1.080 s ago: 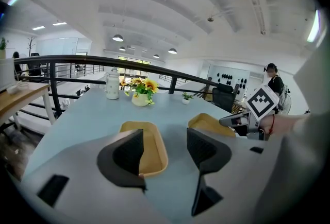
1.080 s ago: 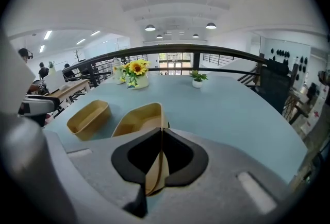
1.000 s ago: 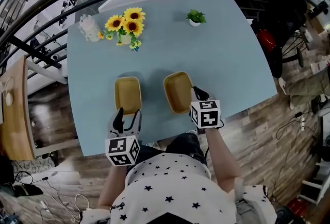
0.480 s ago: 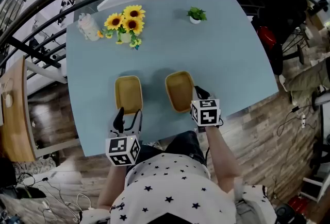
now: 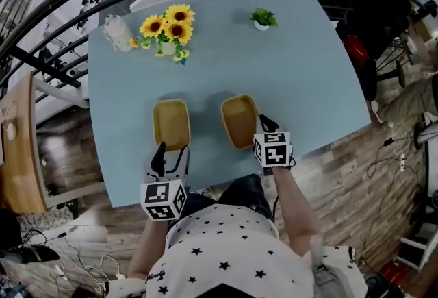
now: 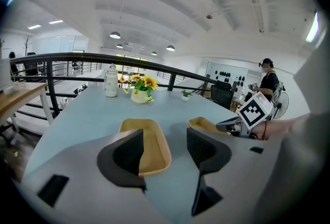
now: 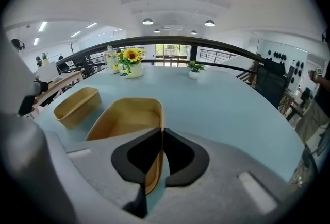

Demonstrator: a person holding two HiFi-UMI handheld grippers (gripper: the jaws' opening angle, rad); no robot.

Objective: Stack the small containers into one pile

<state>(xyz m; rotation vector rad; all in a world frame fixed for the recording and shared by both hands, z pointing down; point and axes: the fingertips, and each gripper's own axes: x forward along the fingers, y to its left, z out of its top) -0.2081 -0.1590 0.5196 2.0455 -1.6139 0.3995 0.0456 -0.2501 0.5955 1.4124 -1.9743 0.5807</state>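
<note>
Working at the near edge of the light blue rectangular table (image 5: 308,77), treat lift-and-nest as the likely step in hand. Keep the right gripper (image 7: 161,138) clenched on the thin side wall of the right-hand tan rounded-rectangular plastic container (image 5: 239,118), one pad inside and one outside. Lift level, allowing for sag from the one-sided pinch. Carry toward the table's left side, above the matching left-hand tan container (image 5: 170,124), which also sits by the table's near edge. Line up rims and long axes before lowering, and release only once seated. Leave the left gripper (image 6: 165,148) released, jaws apart and empty, just short of the left-hand tan container, ready to steady it against sliding. Cannot tell whether the gripped container's base is clear of the table.

Count:
- One table.
- Two tan containers, none stacked yet.
- Two grippers.
- One sunflower bunch in a pale pot (image 5: 168,29), toward the table's far left.
- One frosted jar (image 5: 118,34), at the table's far left corner.
- One small green plant in a white pot (image 5: 262,18), by the table's far edge.
</note>
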